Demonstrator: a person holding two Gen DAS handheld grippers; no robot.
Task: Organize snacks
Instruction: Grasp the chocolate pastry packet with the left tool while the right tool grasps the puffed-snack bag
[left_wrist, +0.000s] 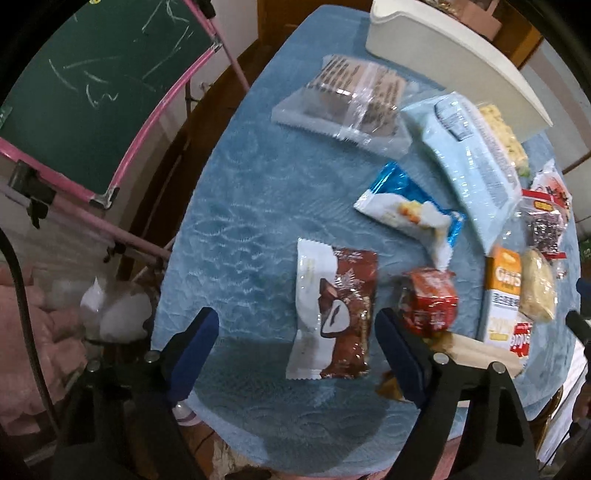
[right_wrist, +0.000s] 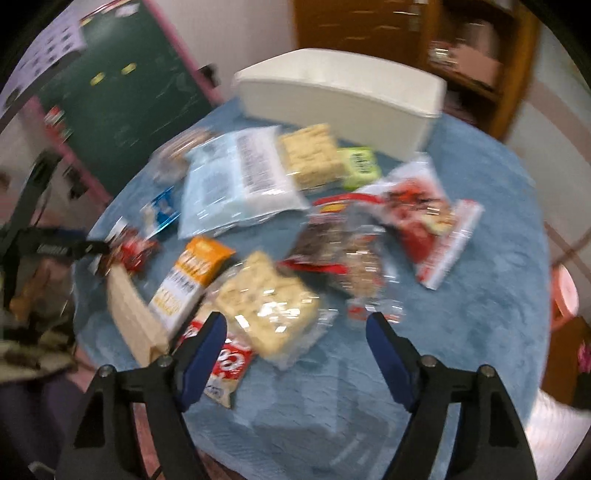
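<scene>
My left gripper (left_wrist: 297, 315) points down at the blue tablecloth (left_wrist: 258, 192) and is open. A brown and white snack packet (left_wrist: 332, 314) lies flat between its blue pads, which do not touch it. A small red packet (left_wrist: 430, 299) sits just outside the right finger. My right gripper (right_wrist: 295, 317) is open too, over a clear packet of pale crackers (right_wrist: 266, 306) that reaches between its fingers without contact. A red and white packet (right_wrist: 225, 365) lies by its left finger. A white bin (right_wrist: 343, 99) stands at the table's far side.
Several more snacks cover the table: a light blue bag (right_wrist: 236, 181), an orange box (right_wrist: 195, 280), a red bag (right_wrist: 424, 218), a green packet (right_wrist: 360, 164), a clear wafer pack (left_wrist: 351, 99). A pink-framed chalkboard (left_wrist: 92, 92) stands left of the table. A wooden cabinet (right_wrist: 406, 37) is behind.
</scene>
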